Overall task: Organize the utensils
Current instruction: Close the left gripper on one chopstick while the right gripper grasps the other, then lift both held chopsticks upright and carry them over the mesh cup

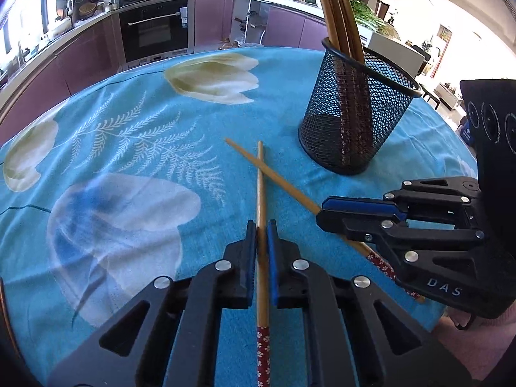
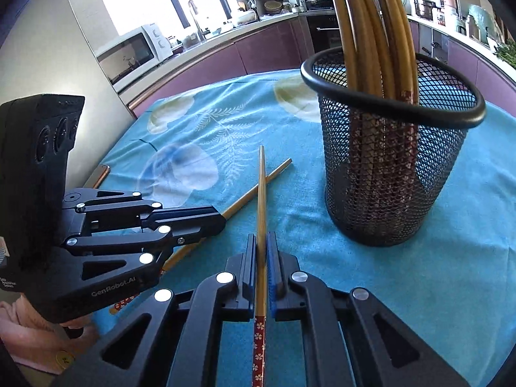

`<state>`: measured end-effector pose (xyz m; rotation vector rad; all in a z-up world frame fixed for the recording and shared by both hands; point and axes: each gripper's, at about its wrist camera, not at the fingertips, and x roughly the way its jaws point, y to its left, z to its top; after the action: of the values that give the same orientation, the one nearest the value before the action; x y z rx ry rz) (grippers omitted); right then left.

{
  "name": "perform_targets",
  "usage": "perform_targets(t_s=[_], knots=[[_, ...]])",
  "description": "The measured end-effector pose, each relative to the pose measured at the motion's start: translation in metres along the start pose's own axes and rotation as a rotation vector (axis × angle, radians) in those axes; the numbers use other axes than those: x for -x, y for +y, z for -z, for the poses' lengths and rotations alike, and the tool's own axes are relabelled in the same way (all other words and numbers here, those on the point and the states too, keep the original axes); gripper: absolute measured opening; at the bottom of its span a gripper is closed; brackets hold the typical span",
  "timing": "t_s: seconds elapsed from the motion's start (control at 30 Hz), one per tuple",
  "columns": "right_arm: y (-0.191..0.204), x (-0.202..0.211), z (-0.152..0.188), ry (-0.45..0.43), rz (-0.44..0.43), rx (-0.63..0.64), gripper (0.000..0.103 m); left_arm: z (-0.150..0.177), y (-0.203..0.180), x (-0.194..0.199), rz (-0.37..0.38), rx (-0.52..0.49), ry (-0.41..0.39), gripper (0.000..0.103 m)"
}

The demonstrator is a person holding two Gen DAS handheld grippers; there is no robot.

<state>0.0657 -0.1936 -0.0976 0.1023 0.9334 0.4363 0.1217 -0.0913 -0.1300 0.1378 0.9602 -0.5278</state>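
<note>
A blue flowered cloth (image 1: 135,148) covers the worktop. On it stands a black mesh cup (image 1: 358,119) holding a bundle of chopsticks (image 1: 338,25) that lean out over its rim.

Two loose chopsticks lie crossed on the cloth just in front of the cup. The left hand-held gripper (image 1: 262,225) is clamped on one chopstick (image 1: 260,187), which runs straight ahead between its pads, red patterned end toward the camera. The right hand-held gripper (image 2: 262,238) is clamped on the other chopstick (image 2: 262,193) in the same way. The sticks cross near their plain tips, so each lies in the other's way. The cup stands near the tips, to the right.

The left view shows the right hand-held gripper from the side, low at the right, its jaws together over the slanting stick, with that stick's red end poking out beneath it. It also shows an oven (image 1: 154,29) and purple cabinets beyond.

The right view looks into the cup's mouth and shows a microwave (image 2: 132,51), a bright window, a phone-like slab (image 2: 98,175) at the cloth's left edge, and a pink sleeve (image 2: 19,322) under the left tool.
</note>
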Motion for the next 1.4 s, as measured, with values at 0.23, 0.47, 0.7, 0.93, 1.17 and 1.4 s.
perform_targets(t_s=[0.23, 0.47, 0.7, 0.93, 1.17, 1.4], knots=[[0.003, -0.005, -0.002, 0.0, 0.02, 0.025, 0.008, -0.003, -0.003, -0.003, 0.0, -0.034, 0.006, 0.009], [0.0, -0.001, -0.002, -0.015, 0.012, 0.016, 0.006, -0.005, -0.002, -0.002, -0.002, -0.017, -0.001, 0.008], [-0.001, 0.018, -0.004, -0.068, -0.02, 0.014, 0.006, -0.007, -0.001, 0.015, 0.003, -0.012, -0.04, 0.008], [-0.001, 0.046, -0.008, -0.139, -0.043, 0.026, 0.006, -0.015, -0.001, 0.048, 0.052, -0.007, -0.117, 0.008], [-0.002, 0.07, -0.011, -0.204, -0.058, 0.026, 0.006, -0.022, -0.002, 0.082, 0.13, -0.001, -0.194, 0.007], [-0.009, 0.09, -0.008, -0.251, -0.074, 0.019, 0.006, -0.024, -0.003, 0.104, 0.186, 0.004, -0.246, 0.007]])
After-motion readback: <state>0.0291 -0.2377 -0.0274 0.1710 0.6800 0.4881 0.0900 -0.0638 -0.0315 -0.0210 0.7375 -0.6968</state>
